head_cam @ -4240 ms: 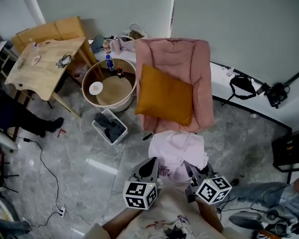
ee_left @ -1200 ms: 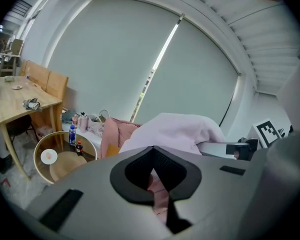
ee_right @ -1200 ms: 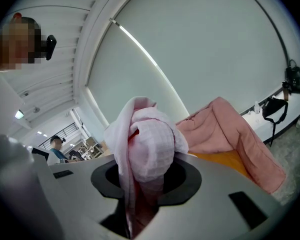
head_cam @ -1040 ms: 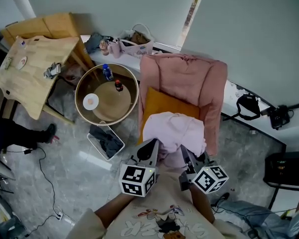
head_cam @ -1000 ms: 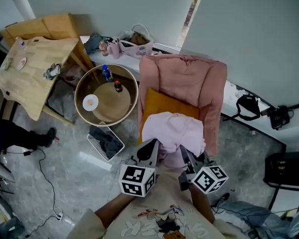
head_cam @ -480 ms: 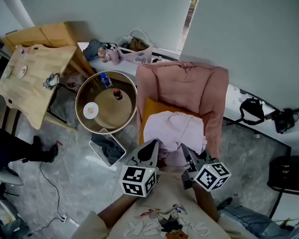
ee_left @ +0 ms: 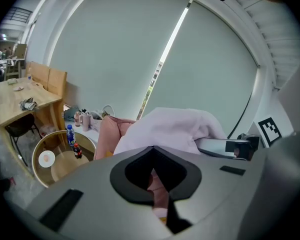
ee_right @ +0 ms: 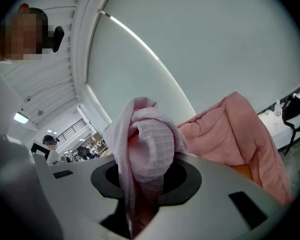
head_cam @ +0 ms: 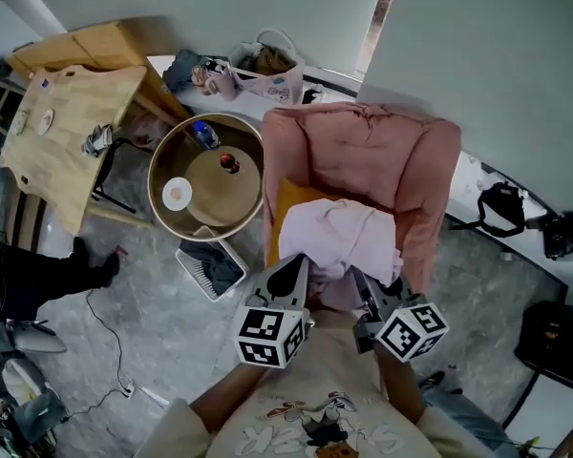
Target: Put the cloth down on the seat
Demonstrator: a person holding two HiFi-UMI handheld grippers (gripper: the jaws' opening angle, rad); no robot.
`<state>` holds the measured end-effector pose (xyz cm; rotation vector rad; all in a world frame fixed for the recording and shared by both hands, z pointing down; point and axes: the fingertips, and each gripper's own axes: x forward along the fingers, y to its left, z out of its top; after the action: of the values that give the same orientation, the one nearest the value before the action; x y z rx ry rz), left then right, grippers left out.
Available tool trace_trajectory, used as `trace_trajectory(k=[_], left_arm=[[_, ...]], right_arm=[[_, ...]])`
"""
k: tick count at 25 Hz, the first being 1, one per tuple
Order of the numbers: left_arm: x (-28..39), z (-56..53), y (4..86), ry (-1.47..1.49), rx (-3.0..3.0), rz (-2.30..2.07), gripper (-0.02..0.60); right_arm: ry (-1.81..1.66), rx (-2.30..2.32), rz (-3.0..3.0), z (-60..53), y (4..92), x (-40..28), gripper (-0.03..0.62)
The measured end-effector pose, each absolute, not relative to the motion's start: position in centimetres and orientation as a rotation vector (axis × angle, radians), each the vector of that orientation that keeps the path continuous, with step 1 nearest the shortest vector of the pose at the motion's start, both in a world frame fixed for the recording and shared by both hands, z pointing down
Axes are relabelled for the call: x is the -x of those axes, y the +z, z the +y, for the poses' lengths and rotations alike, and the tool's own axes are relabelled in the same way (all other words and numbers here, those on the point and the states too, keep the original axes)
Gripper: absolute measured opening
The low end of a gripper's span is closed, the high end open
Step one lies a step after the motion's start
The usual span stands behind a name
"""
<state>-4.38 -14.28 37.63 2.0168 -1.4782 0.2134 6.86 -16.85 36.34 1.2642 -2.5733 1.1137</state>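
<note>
A pale pink cloth (head_cam: 339, 241) hangs bunched between my two grippers, over the orange cushion (head_cam: 285, 201) on the seat of the pink armchair (head_cam: 363, 151). My left gripper (head_cam: 296, 269) is shut on the cloth's near left edge. My right gripper (head_cam: 364, 284) is shut on its near right edge. In the left gripper view the cloth (ee_left: 172, 129) billows above the closed jaws, with the armchair (ee_left: 109, 133) behind it. The right gripper view shows a thick waffle-weave roll of cloth (ee_right: 145, 151) pinched in the jaws and the armchair (ee_right: 235, 129) to the right.
A round wooden table (head_cam: 248, 141) with two bottles and a small plate stands left of the armchair. A basket of dark cloth (head_cam: 210, 265) lies on the floor beside it. A wooden desk (head_cam: 62, 122), bags along the wall and a person's legs (head_cam: 38, 275) are further left.
The cloth has been carried forward from over the floor in front of the armchair to above the cushion. Over the last second the view has closed in a little; both grips are unchanged.
</note>
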Motion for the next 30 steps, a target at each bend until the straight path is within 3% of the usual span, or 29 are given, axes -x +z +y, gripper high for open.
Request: trace_trajectory(k=[30], left_arm=[[2.8,-24.9,45.9,0.314,-1.845,-1.547,0.003]], right_arm=[[1.096,-1.016,-2.524,-30.7,44.8,-7.2,0.143]])
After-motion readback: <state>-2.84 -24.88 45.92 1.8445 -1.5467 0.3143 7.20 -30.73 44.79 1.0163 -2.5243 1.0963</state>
